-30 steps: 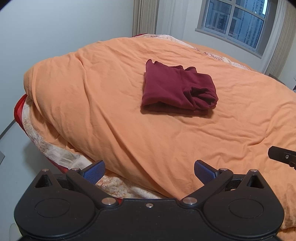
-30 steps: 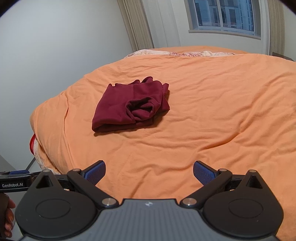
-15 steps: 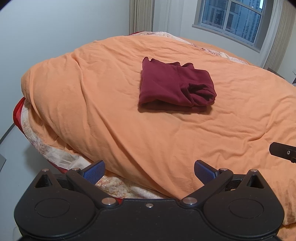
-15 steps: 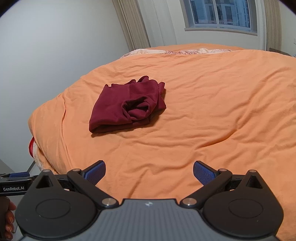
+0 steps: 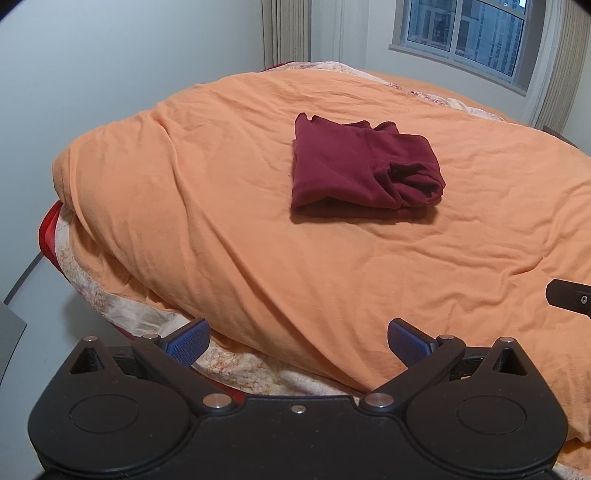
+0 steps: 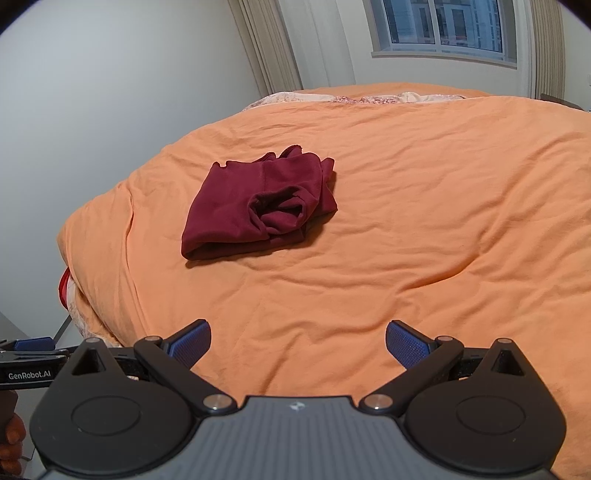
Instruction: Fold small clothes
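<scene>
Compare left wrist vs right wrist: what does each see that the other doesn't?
Left wrist only: the red edge and floral sheet under the duvet's near corner, seen broadly, and a black piece of the right gripper at the frame's right edge.

Right wrist only: the left gripper's GenRobot.AI label and fingers of a hand at lower left.

Both: the folded maroon garment lying on the orange duvet, untouched, its bunched opening facing the right gripper; window; curtains; both grippers open and empty, left gripper, right gripper.
</scene>
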